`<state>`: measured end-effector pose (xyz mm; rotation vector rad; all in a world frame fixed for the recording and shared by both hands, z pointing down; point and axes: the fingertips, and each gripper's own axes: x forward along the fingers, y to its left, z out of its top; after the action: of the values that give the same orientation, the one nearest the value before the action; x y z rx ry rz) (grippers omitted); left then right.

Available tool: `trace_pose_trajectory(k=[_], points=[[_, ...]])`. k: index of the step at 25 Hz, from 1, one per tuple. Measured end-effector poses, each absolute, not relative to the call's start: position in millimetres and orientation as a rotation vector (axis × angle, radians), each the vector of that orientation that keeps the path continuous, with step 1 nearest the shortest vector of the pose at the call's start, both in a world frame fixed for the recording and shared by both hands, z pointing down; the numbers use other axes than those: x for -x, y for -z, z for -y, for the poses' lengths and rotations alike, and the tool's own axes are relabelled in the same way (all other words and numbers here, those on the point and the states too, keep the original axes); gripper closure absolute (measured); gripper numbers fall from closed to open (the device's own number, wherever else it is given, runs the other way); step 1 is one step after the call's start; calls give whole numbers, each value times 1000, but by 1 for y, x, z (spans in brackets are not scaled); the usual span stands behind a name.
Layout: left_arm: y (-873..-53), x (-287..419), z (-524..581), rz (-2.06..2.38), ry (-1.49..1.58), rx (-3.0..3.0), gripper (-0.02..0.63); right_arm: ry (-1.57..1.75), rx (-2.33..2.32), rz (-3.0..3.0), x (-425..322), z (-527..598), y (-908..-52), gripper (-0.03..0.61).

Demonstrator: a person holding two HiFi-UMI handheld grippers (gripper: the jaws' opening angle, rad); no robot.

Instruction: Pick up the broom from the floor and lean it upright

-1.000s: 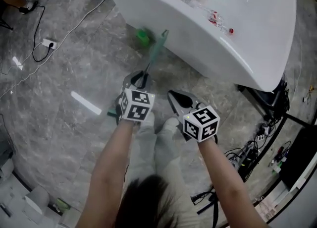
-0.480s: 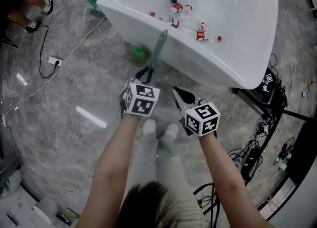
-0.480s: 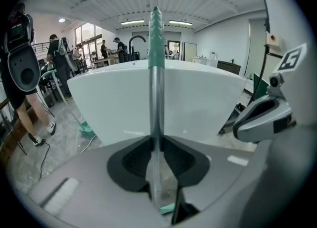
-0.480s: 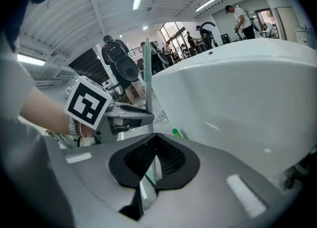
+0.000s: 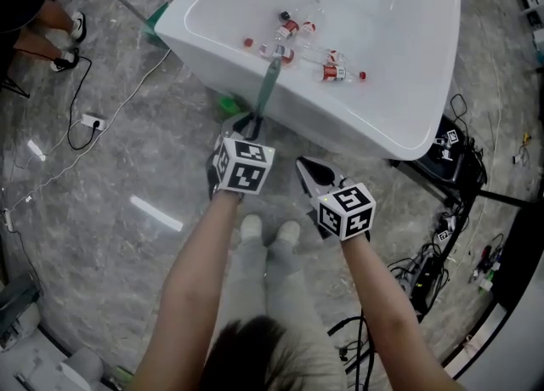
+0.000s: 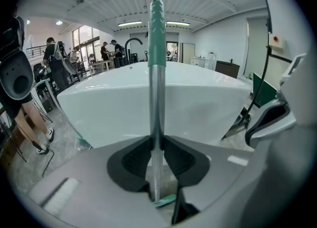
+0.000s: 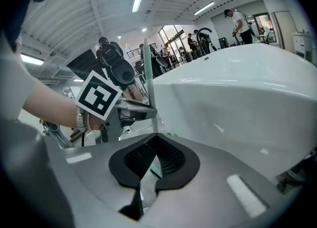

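Observation:
The broom has a silver pole point(image 6: 157, 103) with a green grip point(image 6: 157, 33) at its top and stands nearly upright. My left gripper point(image 6: 157, 145) is shut on the pole, pads pressing both sides. In the head view the left gripper point(image 5: 248, 126) holds the broom point(image 5: 265, 92) against the white bathtub's outer wall point(image 5: 340, 126), the grip reaching the rim; the green broom head point(image 5: 228, 105) is low by the floor. My right gripper point(image 5: 304, 165) hovers just right of it, shut and empty point(image 7: 156, 138). The right gripper view shows the pole point(image 7: 150, 88) and the left gripper point(image 7: 130, 110).
The bathtub point(image 6: 124, 103) holds several small bottles point(image 5: 327, 62). A second green tool point(image 5: 155, 17) leans at the tub's far left corner. A power strip and cable point(image 5: 92, 123) lie on the marble floor at left, more cables point(image 5: 425, 270) at right. Another person's feet point(image 5: 66, 45) stand at upper left.
Both grippers have risen and moved toward the tub. The broom has swung more upright, its green grip now reaching the tub's rim. The left gripper keeps its hold.

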<state>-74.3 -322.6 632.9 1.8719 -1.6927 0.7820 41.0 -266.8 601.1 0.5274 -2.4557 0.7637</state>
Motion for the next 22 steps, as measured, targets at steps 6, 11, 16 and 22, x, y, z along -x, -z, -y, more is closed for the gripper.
trace_pose_trajectory(k=[6,11,16,22], points=[[-635,67,350,1675,-809,-1893,535,-768,-563,2459,-46,286,-604,577],[-638,66,362,1691,-870,-1890,531,-772,-561,2440,-51,288,-611,577],[-641,68,362,1706,-910,-1893,524,-772,-547,2422,-52,285,-614,577],[-640,71,367,1697,-894,-1896,398,-767,-558,2421,-52,287,-610,577]])
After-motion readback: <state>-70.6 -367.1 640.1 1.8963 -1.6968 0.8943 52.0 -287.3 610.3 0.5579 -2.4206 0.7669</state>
